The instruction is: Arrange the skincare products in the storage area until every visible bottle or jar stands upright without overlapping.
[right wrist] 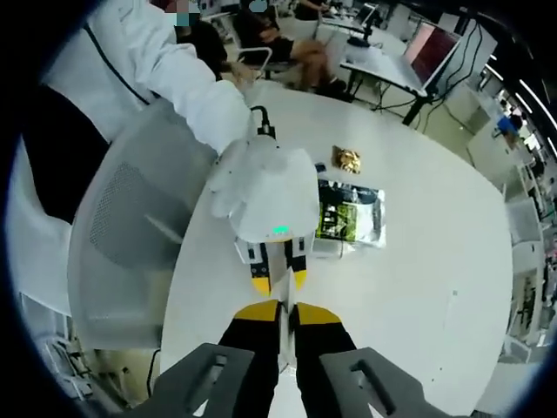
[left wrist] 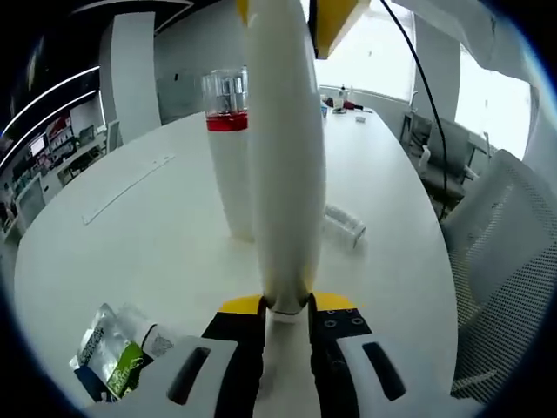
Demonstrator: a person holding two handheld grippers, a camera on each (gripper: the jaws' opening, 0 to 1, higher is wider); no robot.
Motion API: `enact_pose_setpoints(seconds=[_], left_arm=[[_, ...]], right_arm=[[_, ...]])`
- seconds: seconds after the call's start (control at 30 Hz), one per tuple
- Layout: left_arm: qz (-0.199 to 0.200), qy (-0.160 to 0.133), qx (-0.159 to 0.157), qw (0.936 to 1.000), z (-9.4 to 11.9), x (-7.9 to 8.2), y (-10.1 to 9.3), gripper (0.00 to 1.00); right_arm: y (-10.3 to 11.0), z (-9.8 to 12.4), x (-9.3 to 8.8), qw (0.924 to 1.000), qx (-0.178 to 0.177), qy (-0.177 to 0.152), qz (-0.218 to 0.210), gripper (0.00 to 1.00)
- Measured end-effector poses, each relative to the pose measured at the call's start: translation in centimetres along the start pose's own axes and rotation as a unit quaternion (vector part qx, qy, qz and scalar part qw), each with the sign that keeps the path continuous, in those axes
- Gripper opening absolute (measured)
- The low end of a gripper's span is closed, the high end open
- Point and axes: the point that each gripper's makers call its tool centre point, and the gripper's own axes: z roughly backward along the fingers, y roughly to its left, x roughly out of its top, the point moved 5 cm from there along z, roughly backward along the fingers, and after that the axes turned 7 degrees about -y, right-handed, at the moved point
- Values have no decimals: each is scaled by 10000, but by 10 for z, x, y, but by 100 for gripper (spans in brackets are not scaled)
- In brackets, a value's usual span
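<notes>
A long white tube runs up the middle of the left gripper view. My left gripper is shut on its near end, and my right gripper grips its far end with yellow tips at the top. In the right gripper view the tube shows end-on as a thin white sliver, held between my right gripper and the facing left gripper, which a white-gloved hand holds. Behind the tube, a white bottle with a red band and clear cap stands upright on the table.
A small clear tube lies flat on the white table. A green and white packet lies near my left gripper, and shows again as the packet beside a gold foil piece. White mesh chairs stand at the table's edge.
</notes>
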Motion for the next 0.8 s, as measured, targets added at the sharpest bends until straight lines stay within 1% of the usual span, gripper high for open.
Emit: enact_pose_setpoints(seconds=[0.1, 0.13, 0.2, 0.27, 0.33, 0.43, 0.57, 0.63, 0.73, 0.8], left_arm=[[172, -18, 100, 9998, -3, 1, 8, 18], [220, -36, 183, 9996, -3, 2, 12, 18], [323, -79, 224, 9992, -5, 2, 15, 18], [374, -86, 234, 9990, -6, 3, 17, 18], [345, -29, 272, 9990, -8, 2, 21, 17], [419, -42, 373, 9984, -12, 4, 28, 17], [430, -49, 433, 9981, -16, 7, 34, 17], [430, -45, 447, 9981, -18, 8, 36, 17], [436, 55, 459, 9980, -22, 7, 39, 16], [407, 73, 455, 9981, -24, 7, 41, 16]], right_arm=[[-7, 1, -3, 9999, -39, -4, -132, 0], [-8, 1, -4, 9999, -46, -8, -157, 0], [-16, 2, -7, 9994, -85, -34, -326, 0], [-20, 2, -8, 9993, -76, -35, -363, 0], [-23, 3, -9, 9993, -89, -13, -375, 0], [-31, 3, -11, 9992, -91, 13, -389, 0], [-36, 5, -15, 9993, -86, 18, -374, 0], [-39, 6, -17, 9992, -74, 8, -404, 0], [-40, 8, -19, 9990, -32, -24, -439, 0], [-44, 8, -22, 9989, -30, -9, -460, 0]])
